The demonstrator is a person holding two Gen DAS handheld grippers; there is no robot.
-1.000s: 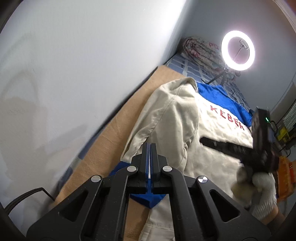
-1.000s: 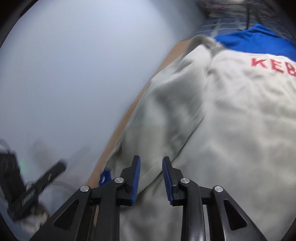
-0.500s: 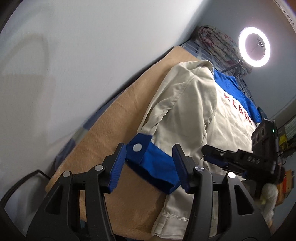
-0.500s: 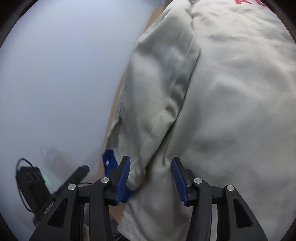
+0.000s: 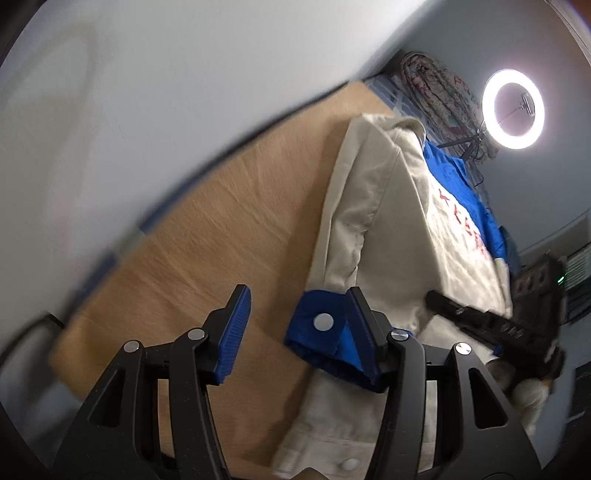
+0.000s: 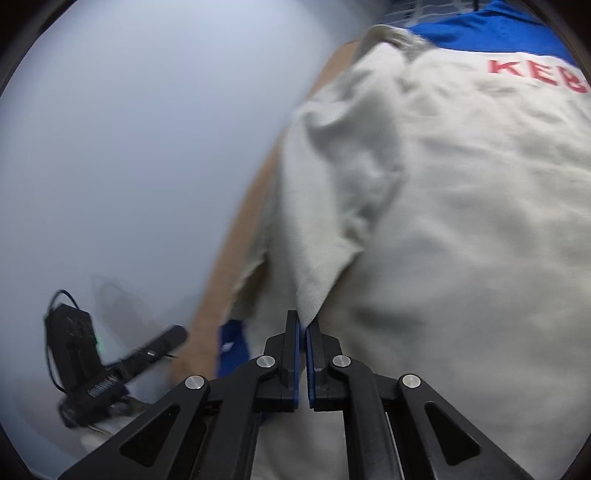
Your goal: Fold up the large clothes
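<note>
1. Two tools show, one per hand, both over a beige jacket (image 5: 399, 236) that lies spread on a tan bed sheet (image 5: 229, 229).
2. Left tool (image 5: 295, 328), seen in its own wrist view: its jaws stand wide apart, gripping nothing.
3. Blue cuff (image 5: 325, 332) of the jacket's sleeve, with a white snap button on it, lies between those jaws; it sits against the blue pad at 3 o'clock, well clear of the pad at 9 o'clock. Whether the pad really touches the cloth I cannot tell.
4. Right tool (image 6: 302, 354), in its own wrist view: the jaws are pressed nearly together, and a pointed pinch of the beige sleeve (image 6: 332, 206) rises from between the blue pads toward 12 o'clock.
5. From that pinch the sleeve fabric runs up in a raised ridge, with the jacket's back panel spreading toward 3 o'clock.
6. Red letters (image 6: 535, 74) reading "KEB" cross the back at 1 o'clock in the right view, under a blue yoke (image 6: 491, 31).
7. Toward 8 o'clock in the right view, the left tool appears as a blurred black body with a green light.
8. At 1 o'clock in the left view, a ring light (image 5: 512, 109) glows on its stand beside a folded floral quilt (image 5: 439, 88); a pale wall (image 5: 147, 92) fills the side from 9 to 12 o'clock.
</note>
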